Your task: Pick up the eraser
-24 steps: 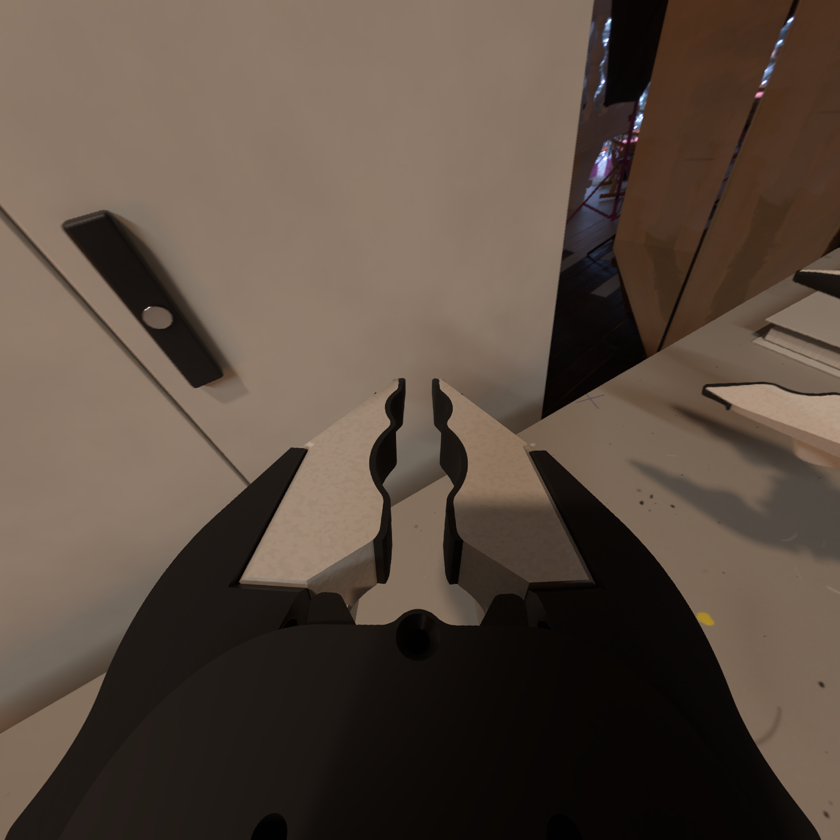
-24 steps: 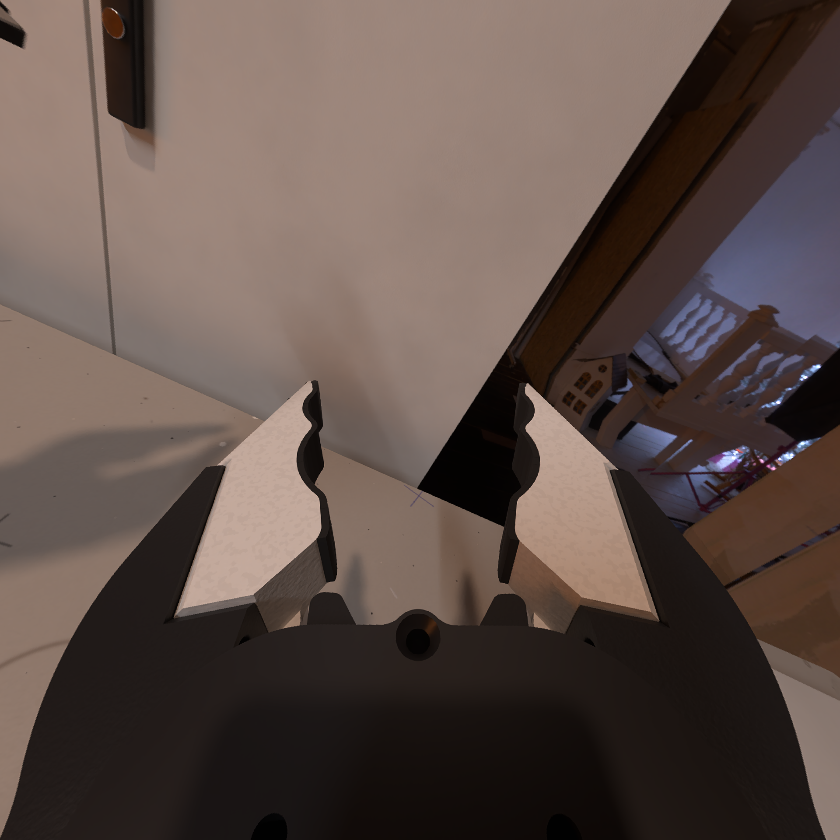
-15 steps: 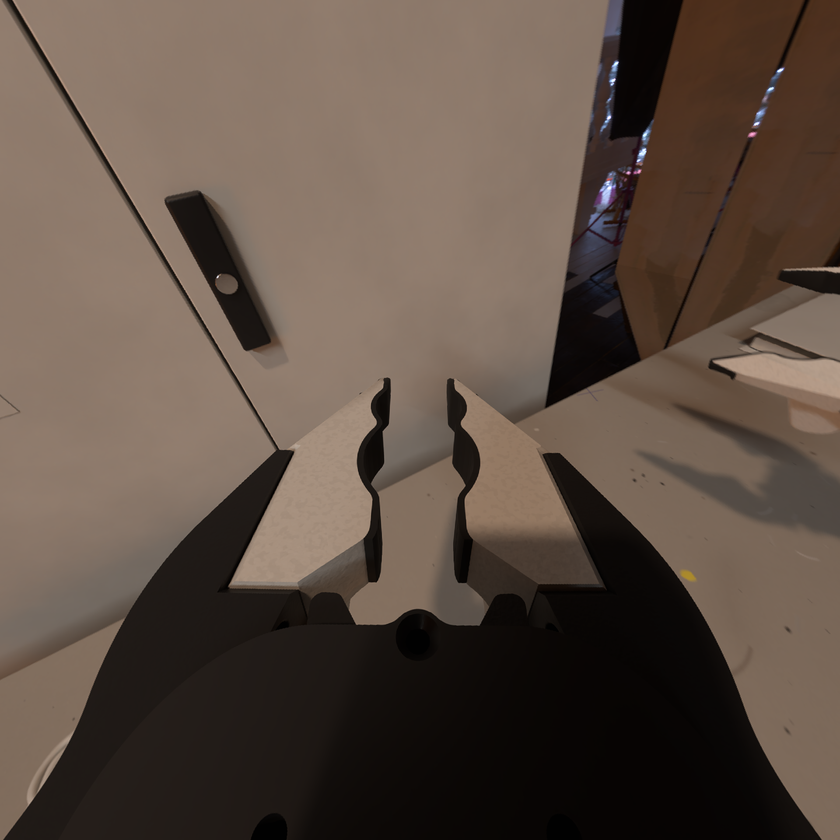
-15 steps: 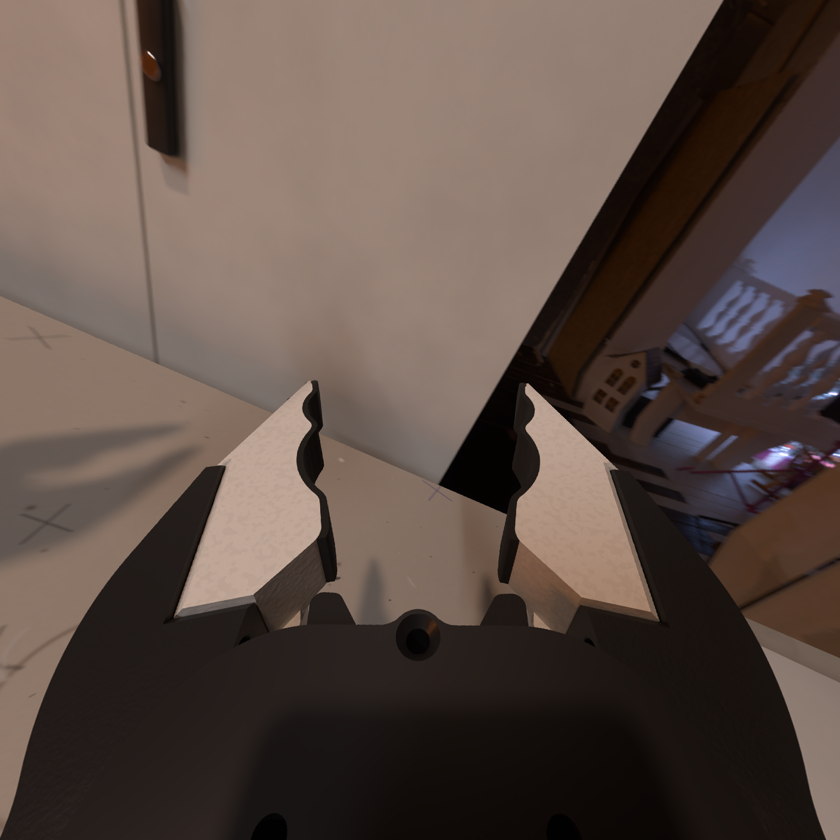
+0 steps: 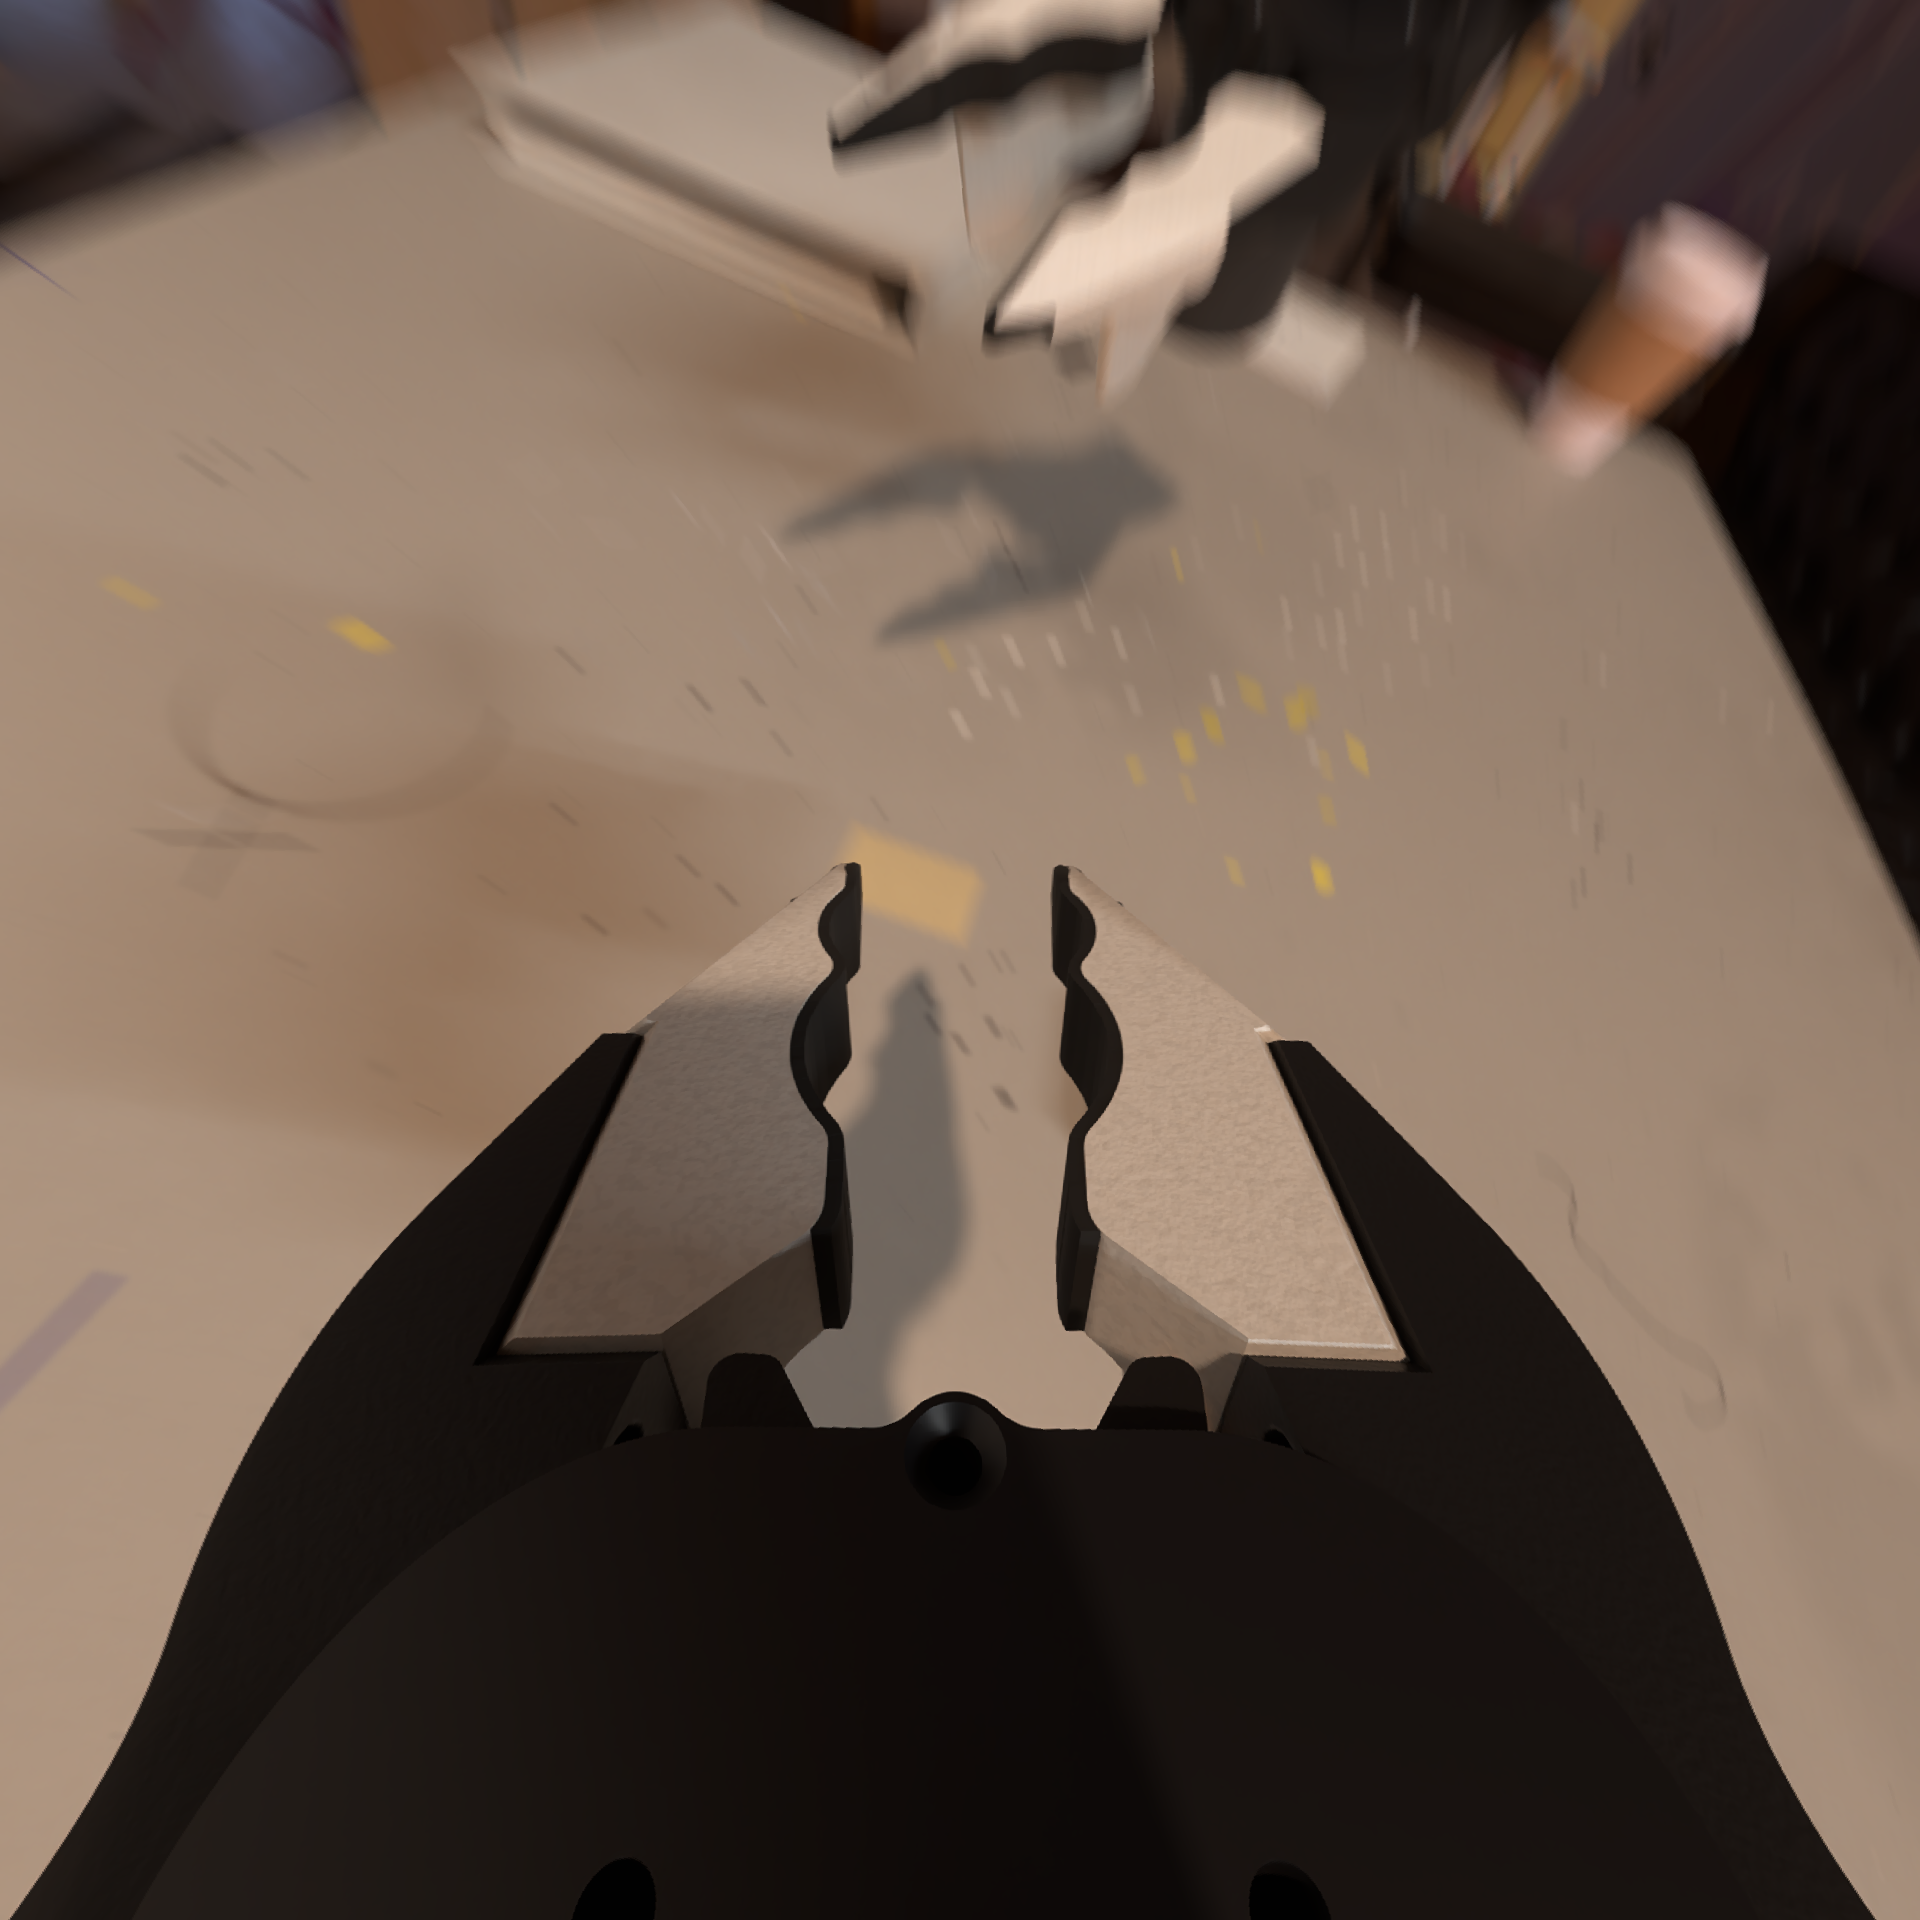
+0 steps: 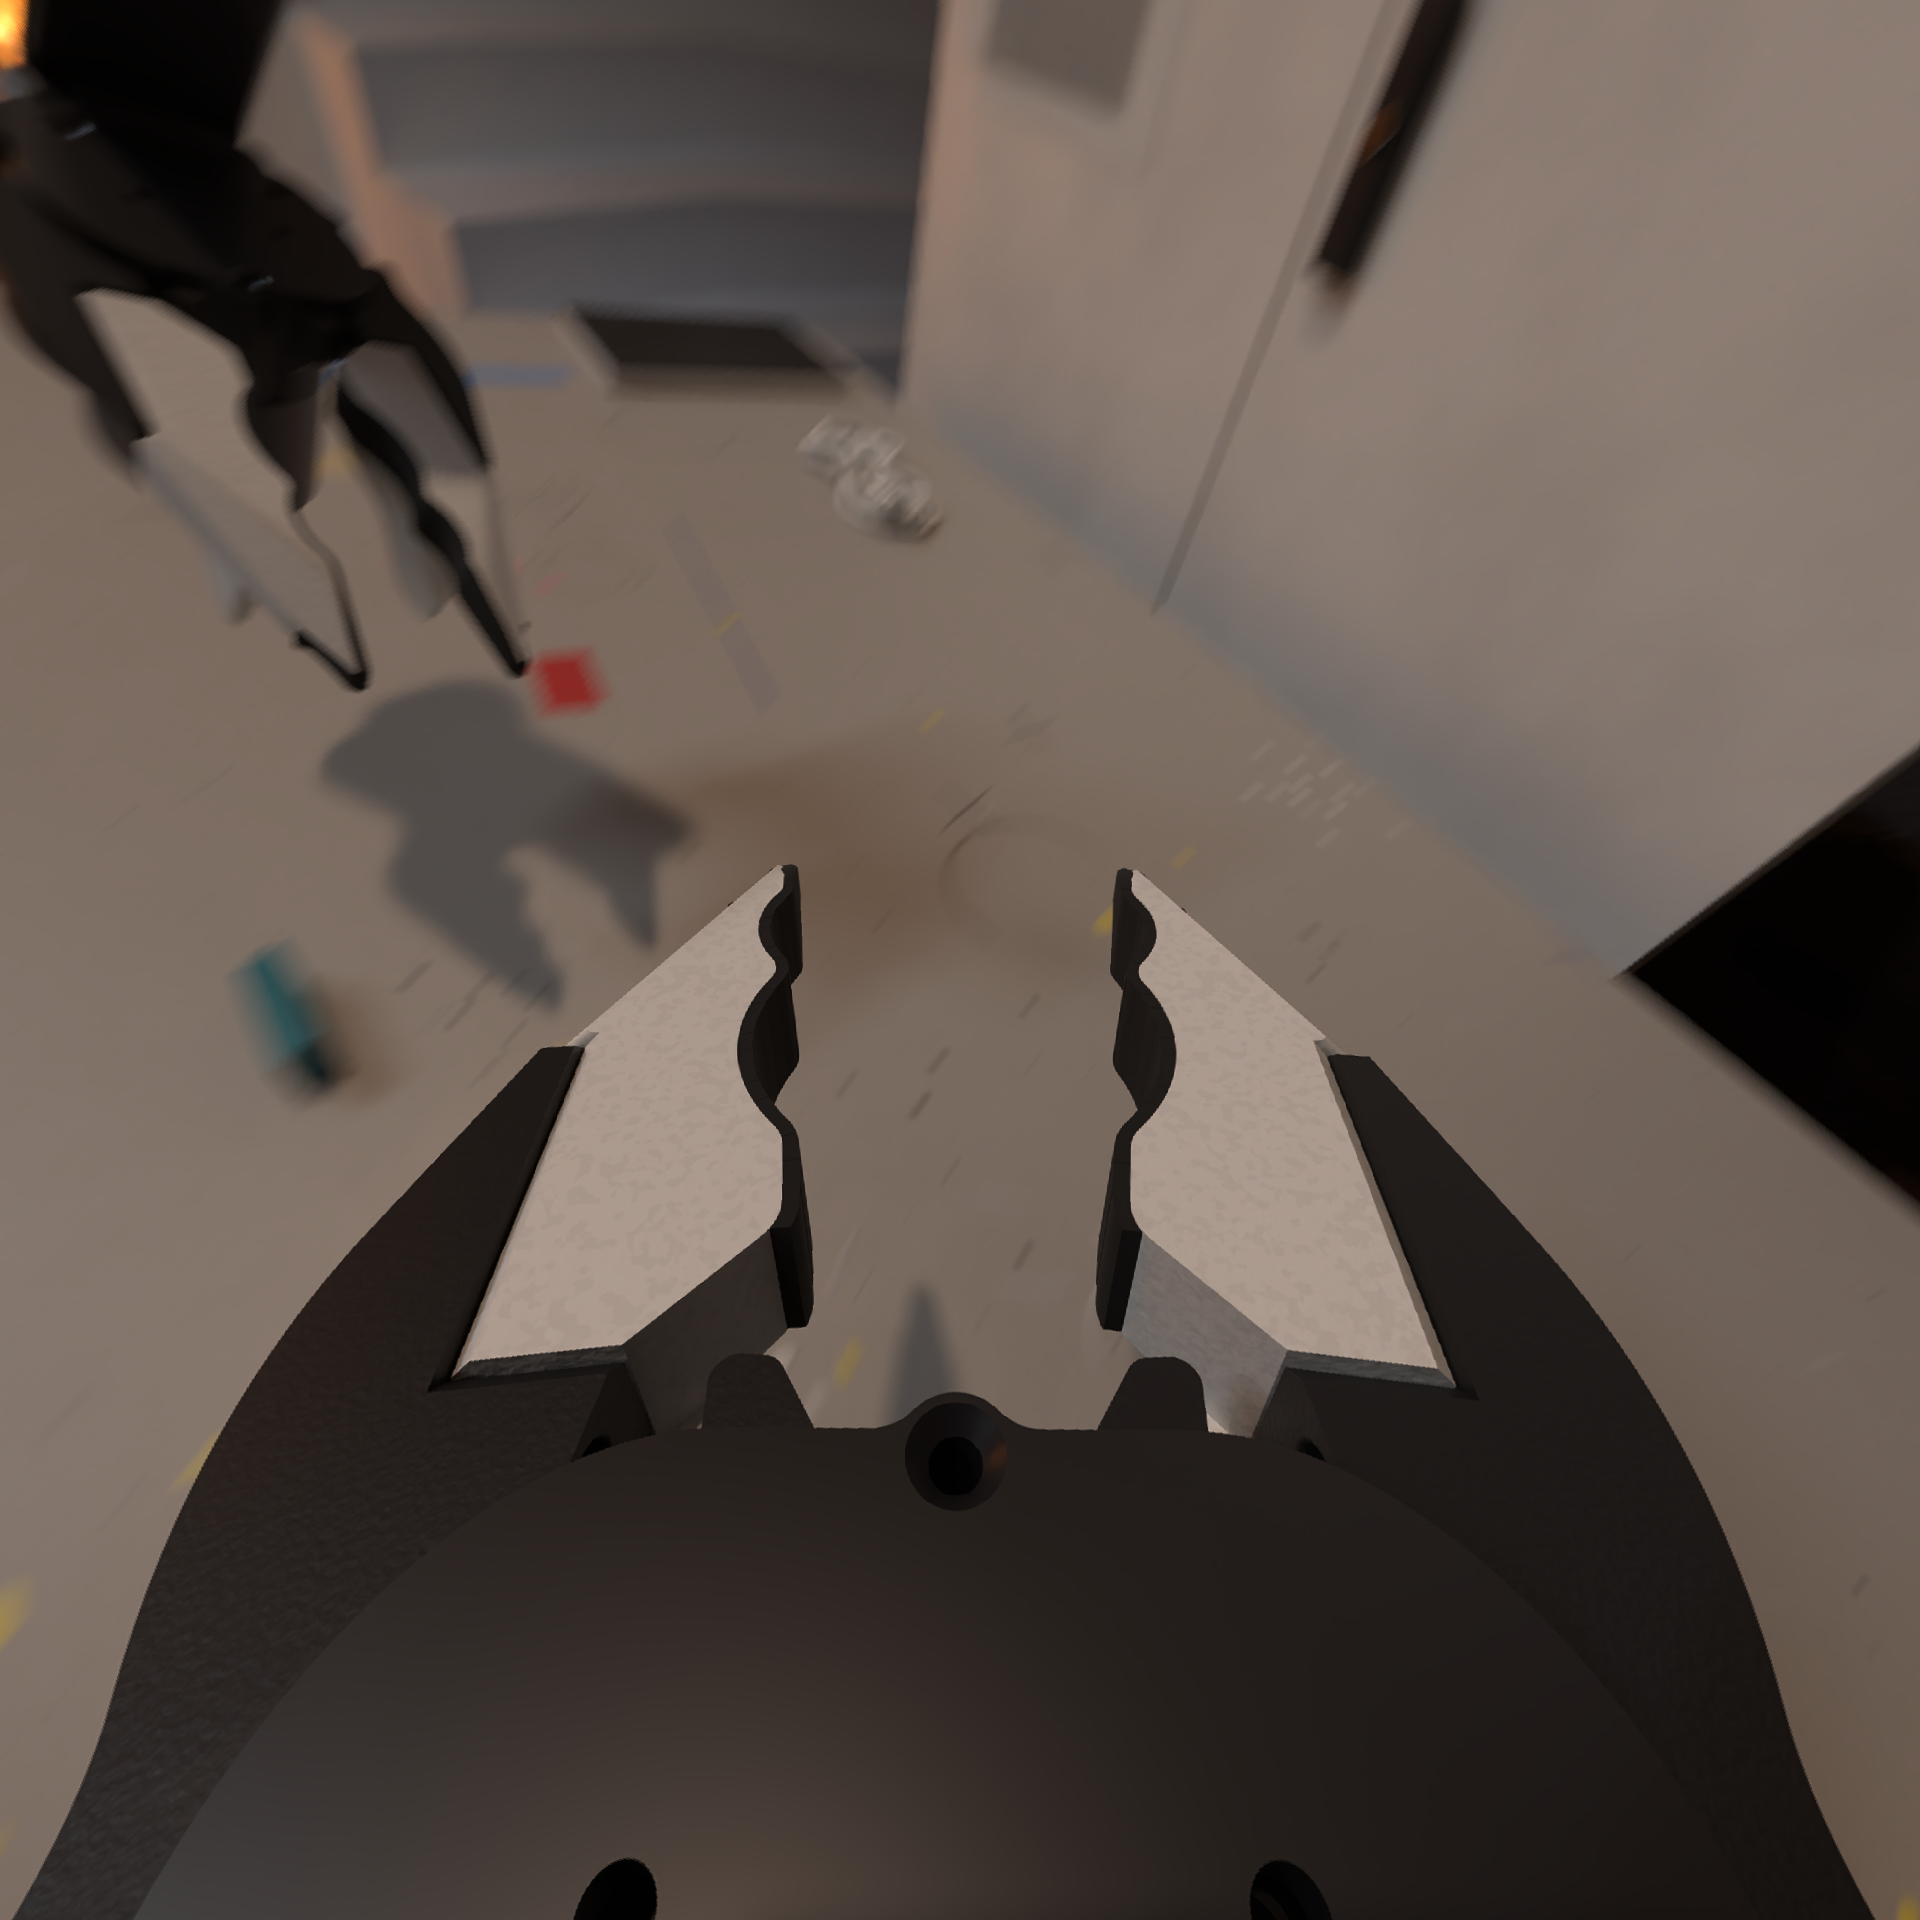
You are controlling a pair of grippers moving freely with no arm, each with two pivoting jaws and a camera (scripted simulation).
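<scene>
Both views are blurred by motion. My left gripper (image 5: 951, 883) is open and empty above the beige table (image 5: 416, 468), with a flat yellow patch (image 5: 914, 894) just beyond its fingertips. My right gripper (image 6: 951, 883) is open and empty over the table. In the right wrist view a small teal block (image 6: 286, 1013) lies at left, and a flat red square (image 6: 566, 681) lies beside the left gripper (image 6: 431, 670). I cannot tell which one is the eraser. The right gripper (image 5: 920, 229) shows far off in the left wrist view.
A white flat stack (image 5: 686, 197) and a brown cup-like thing (image 5: 1642, 343) stand at the table's far side. A shiny metal object (image 6: 873, 478) lies near the pale cabinet (image 6: 1558, 416). The table edge (image 5: 1787, 727) runs along the right.
Both views have swung from the cabinet wall down onto the tabletop. My left jaws have opened wider. My right jaws have narrowed a little but stay open.
</scene>
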